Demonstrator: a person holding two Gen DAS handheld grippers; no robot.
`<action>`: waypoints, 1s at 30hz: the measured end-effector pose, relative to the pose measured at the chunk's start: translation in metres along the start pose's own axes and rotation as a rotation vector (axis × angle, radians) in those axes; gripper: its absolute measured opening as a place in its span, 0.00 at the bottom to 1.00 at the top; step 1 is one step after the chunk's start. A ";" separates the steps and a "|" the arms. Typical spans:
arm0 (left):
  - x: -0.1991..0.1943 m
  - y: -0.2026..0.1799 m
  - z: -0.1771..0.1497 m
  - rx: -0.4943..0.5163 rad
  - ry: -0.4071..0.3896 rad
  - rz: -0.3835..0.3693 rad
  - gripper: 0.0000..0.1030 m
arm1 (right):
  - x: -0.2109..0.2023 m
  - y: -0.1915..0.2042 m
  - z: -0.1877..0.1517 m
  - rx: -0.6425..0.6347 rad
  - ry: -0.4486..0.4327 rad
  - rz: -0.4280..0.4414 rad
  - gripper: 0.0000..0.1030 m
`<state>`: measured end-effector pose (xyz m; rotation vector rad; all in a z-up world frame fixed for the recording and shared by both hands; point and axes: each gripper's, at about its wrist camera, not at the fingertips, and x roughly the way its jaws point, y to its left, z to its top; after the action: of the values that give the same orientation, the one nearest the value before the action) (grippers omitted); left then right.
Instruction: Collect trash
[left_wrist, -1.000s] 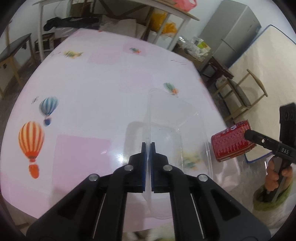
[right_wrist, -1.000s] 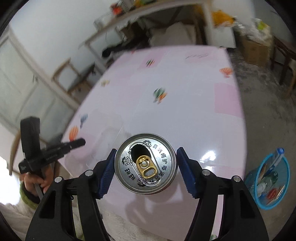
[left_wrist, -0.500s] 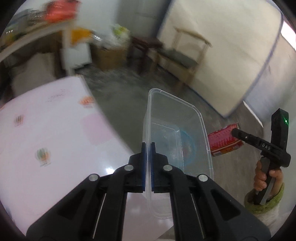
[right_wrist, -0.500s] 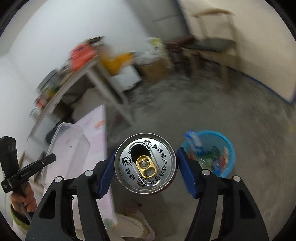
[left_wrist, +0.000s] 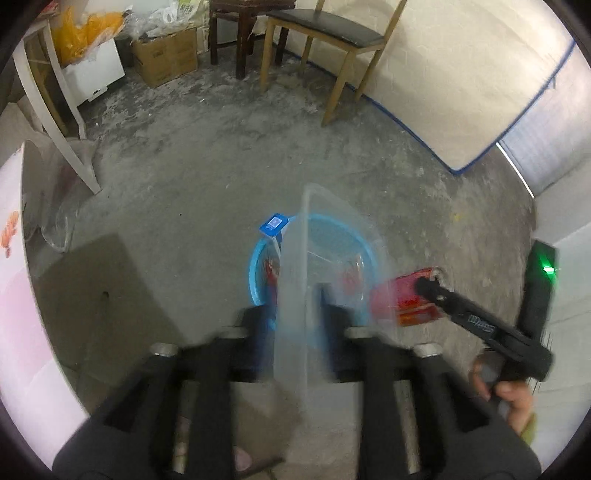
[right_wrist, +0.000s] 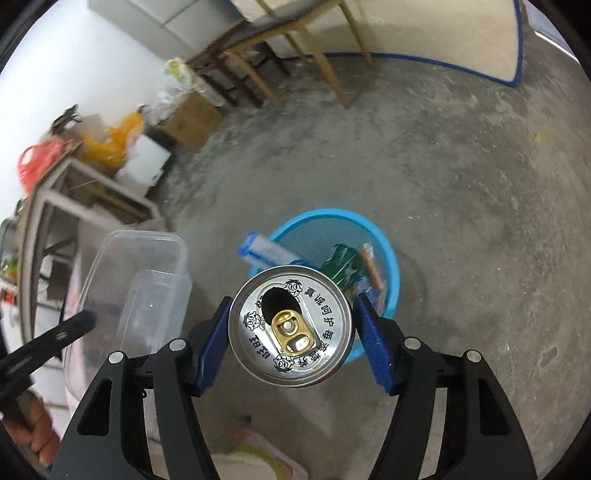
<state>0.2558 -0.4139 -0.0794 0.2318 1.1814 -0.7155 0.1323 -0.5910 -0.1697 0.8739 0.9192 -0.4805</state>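
Over the blue basket (right_wrist: 391, 266) on the concrete floor (right_wrist: 461, 184) you hold both pieces of trash, so the step in hand looks like the drop. Your right gripper (right_wrist: 291, 328) has its fingers (right_wrist: 375, 350) clenched on the sides of the red can (right_wrist: 290, 325), whose opened top faces the camera; from the left wrist view the can (left_wrist: 402, 299) hangs just beside the basket's near right edge rather than squarely above the opening. Carry it further over the middle before you let go, or it may strike the rim and roll off across the floor. Your left gripper (left_wrist: 291, 317) is blurred by motion, yet its fingers appear pinched on the edge of the clear plastic container (left_wrist: 325, 258), which stands on edge over the basket (left_wrist: 255, 269). Steady that hand, turn the container flat so it fits the opening, then release. The clear container looks empty. Inside the basket you can see a green wrapper (right_wrist: 341, 264), a blue and white carton (right_wrist: 264, 251) leaning over the far rim, and some red and orange packaging, so room remains but not much.
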 end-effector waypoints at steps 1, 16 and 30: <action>0.005 -0.001 0.003 -0.013 -0.006 -0.001 0.39 | 0.017 -0.007 0.003 0.020 0.025 -0.011 0.64; -0.067 0.010 -0.031 0.036 -0.124 -0.078 0.51 | 0.002 -0.024 -0.026 -0.004 0.006 0.013 0.64; -0.217 0.067 -0.184 -0.122 -0.421 0.081 0.89 | -0.151 0.087 -0.131 -0.442 -0.279 0.031 0.90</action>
<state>0.1156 -0.1836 0.0321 0.0230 0.8052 -0.5831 0.0473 -0.4333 -0.0457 0.4056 0.7142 -0.3425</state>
